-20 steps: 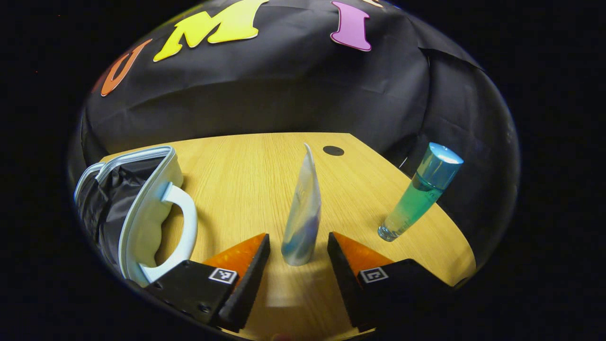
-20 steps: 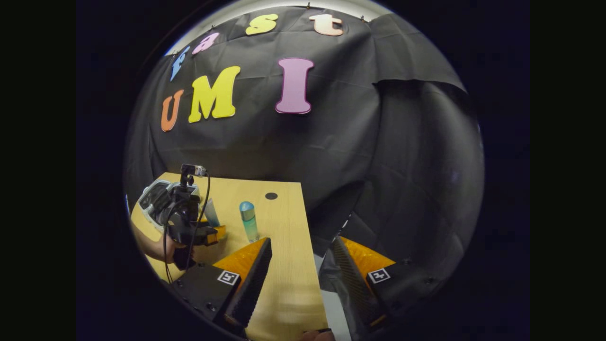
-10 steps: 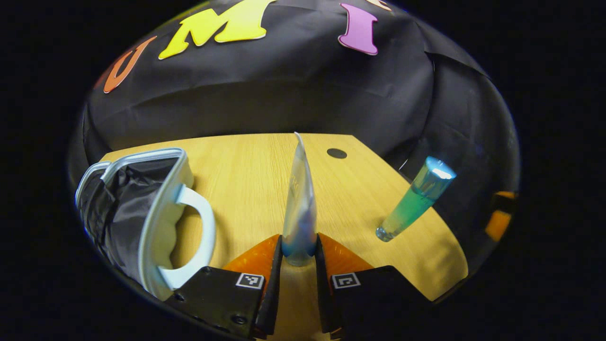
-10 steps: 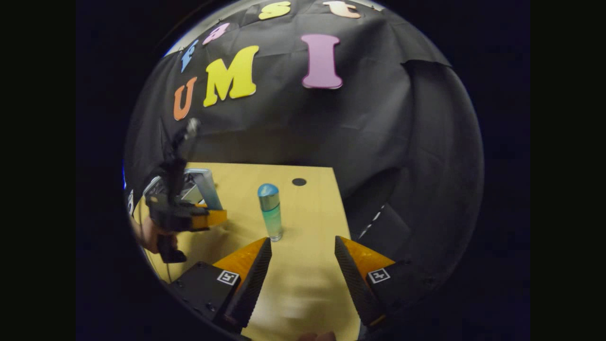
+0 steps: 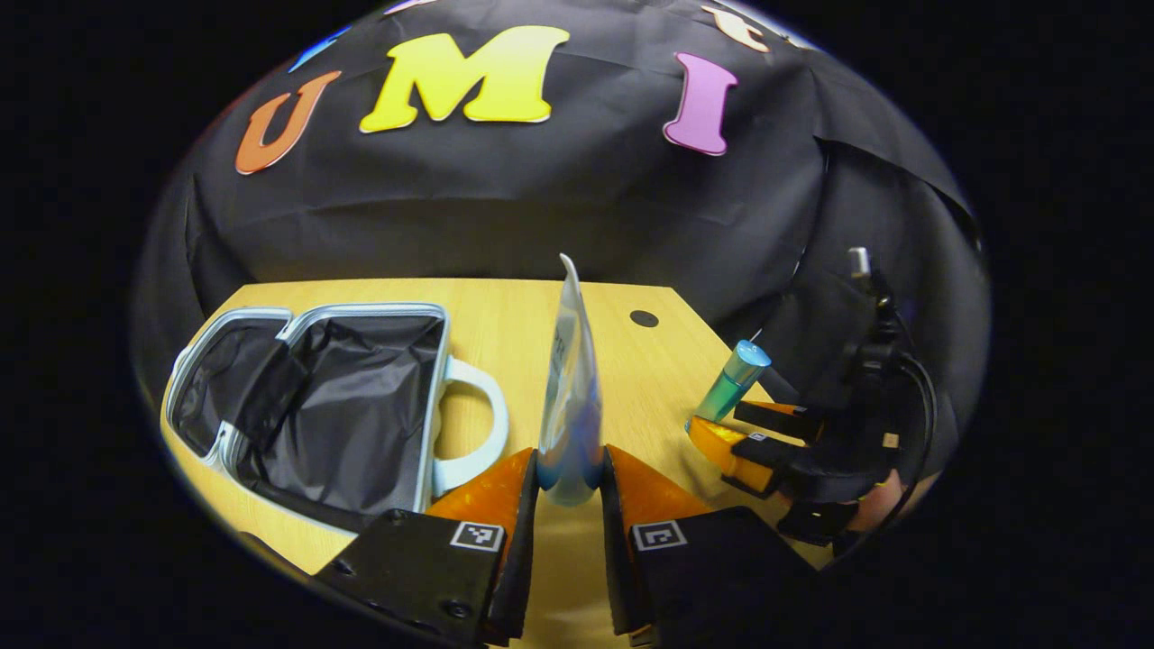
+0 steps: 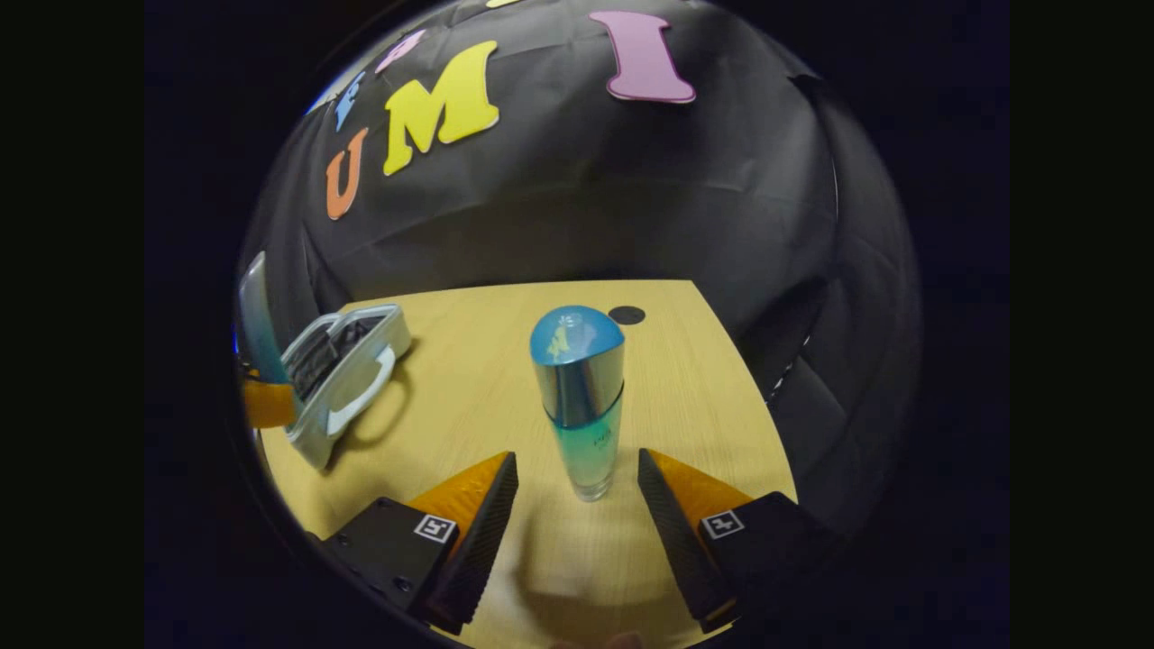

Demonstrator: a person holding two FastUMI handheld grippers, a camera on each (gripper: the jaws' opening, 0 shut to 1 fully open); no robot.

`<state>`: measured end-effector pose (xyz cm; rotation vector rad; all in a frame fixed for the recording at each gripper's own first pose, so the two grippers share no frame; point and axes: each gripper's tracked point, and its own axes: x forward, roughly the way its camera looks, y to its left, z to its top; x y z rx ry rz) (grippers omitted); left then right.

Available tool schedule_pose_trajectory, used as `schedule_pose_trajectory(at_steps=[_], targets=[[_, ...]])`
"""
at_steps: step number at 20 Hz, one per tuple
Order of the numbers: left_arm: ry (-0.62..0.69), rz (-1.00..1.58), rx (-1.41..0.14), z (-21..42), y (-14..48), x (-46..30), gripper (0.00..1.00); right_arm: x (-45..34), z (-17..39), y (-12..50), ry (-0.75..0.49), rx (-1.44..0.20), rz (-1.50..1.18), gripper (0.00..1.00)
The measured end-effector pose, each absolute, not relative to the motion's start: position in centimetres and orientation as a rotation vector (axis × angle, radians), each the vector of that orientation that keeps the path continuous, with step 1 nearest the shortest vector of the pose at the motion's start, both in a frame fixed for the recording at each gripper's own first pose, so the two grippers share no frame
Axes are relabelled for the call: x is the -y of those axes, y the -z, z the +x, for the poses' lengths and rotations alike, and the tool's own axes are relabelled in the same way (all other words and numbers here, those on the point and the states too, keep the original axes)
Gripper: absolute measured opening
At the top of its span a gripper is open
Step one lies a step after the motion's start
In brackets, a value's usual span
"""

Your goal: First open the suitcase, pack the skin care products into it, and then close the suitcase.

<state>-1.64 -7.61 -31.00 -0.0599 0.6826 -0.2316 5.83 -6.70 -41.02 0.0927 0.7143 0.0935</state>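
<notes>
- My left gripper (image 5: pixel 570 469) is clamped on the tube (image 5: pixel 568 388): both fingers press its rounded cap end, and the flat crimped end points up toward 12 o'clock in the left gripper view.
- The tube appears lifted off the table (image 5: pixel 532 306); I cannot confirm the clearance.
- The tube looks light, with soft walls. I judge the stiffer cap end the right place to hold it; a pinch higher up would squash it and let it swing.
- The suitcase (image 5: pixel 343 406) lies open at 9 o'clock of the tube in the left gripper view, its dark lining showing and its handle (image 5: pixel 473 419) facing the tube. No products are visible inside it.
- My right gripper (image 6: pixel 577 491) is open, with its fingers either side of the bottle (image 6: pixel 581 406) base and not touching it.
- The bottle stands upright near the table's right edge, at 12 o'clock in the right gripper view and 3 o'clock in the left gripper view.
- The bottle looks like glass with a glossy cap: heavier, rigid, slippery and breakable. I judge the lower body, below the cap, the safest place to grip, since a high grip could tip it.
- Step in hand, as I judge it: carry the tube to the suitcase while I close on the bottle.
- Closing the suitcase is not yet done.
</notes>
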Motion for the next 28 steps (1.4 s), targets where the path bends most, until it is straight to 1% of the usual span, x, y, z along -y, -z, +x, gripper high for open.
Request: schedule_pose_trajectory(at_steps=[1, 3, 5, 7, 8, 9, 11, 12, 13, 14, 18, 19, 20, 23, 26, 27, 28], targets=[[0.215, -0.067, -0.684, -2.1, 30.5, 6.6, 0.37, 6.8, 6.4, 41.5, -0.085, -0.723, 0.095, 0.80], [0.182, -0.078, -0.683, -2.6, 29.4, 4.4, 0.37, 6.8, 7.3, 42.1, -0.066, -0.739, 0.120, 0.77], [0.140, -0.103, -0.686, -2.6, 29.0, 1.4, 0.37, 7.0, 7.8, 42.7, -0.037, -0.763, 0.139, 0.66], [0.091, -0.113, -0.691, -2.2, 28.7, -1.8, 0.37, 6.9, 8.2, 42.9, -0.024, -0.769, 0.142, 0.39], [0.070, -0.127, -0.697, -2.1, 28.6, -3.2, 0.37, 6.8, 8.3, 42.8, -0.020, -0.771, 0.137, 0.40], [0.055, -0.149, -0.706, -1.8, 28.6, -4.8, 0.37, 6.9, 8.3, 42.9, -0.018, -0.780, 0.132, 0.36], [0.044, -0.177, -0.743, -1.2, 29.0, -7.4, 0.37, 6.9, 8.3, 42.8, -0.008, -0.797, 0.134, 0.34], [0.040, -0.181, -0.770, -0.9, 29.3, -8.7, 0.37, 6.9, 8.1, 42.6, -0.005, -0.805, 0.142, 0.29], [0.048, -0.194, -0.802, -0.4, 30.0, -9.6, 0.38, 6.7, 7.8, 42.3, -0.007, -0.810, 0.151, 0.27], [0.065, -0.216, -0.834, 0.1, 30.7, -10.1, 0.37, 6.4, 7.4, 41.8, -0.014, -0.818, 0.163, 0.30], [0.144, -0.201, -0.994, 1.5, 33.8, -12.2, 0.37, 5.3, 4.4, 39.4, -0.069, -0.860, 0.190, 0.29], [0.163, -0.205, -1.044, 1.5, 34.5, -12.3, 0.38, 5.2, 3.7, 38.5, -0.072, -0.865, 0.207, 0.27], [0.180, -0.210, -1.102, 1.3, 35.5, -12.5, 0.37, 5.1, 2.8, 37.6, -0.074, -0.873, 0.242, 0.30], [0.240, -0.266, -1.275, 0.9, 38.6, -12.3, 0.38, 4.1, -0.2, 34.7, -0.091, -0.886, 0.321, 0.30], [0.260, -0.293, -1.405, 0.6, 40.7, -12.8, 0.37, 4.7, -2.5, 32.2, -0.105, -0.876, 0.322, 0.30], [0.261, -0.296, -1.447, 0.4, 41.2, -13.1, 0.37, 4.8, -3.1, 31.4, -0.104, -0.875, 0.331, 0.27], [0.259, -0.297, -1.484, 0.4, 41.5, -13.4, 0.37, 5.1, -3.6, 30.5, -0.106, -0.871, 0.334, 0.29]])
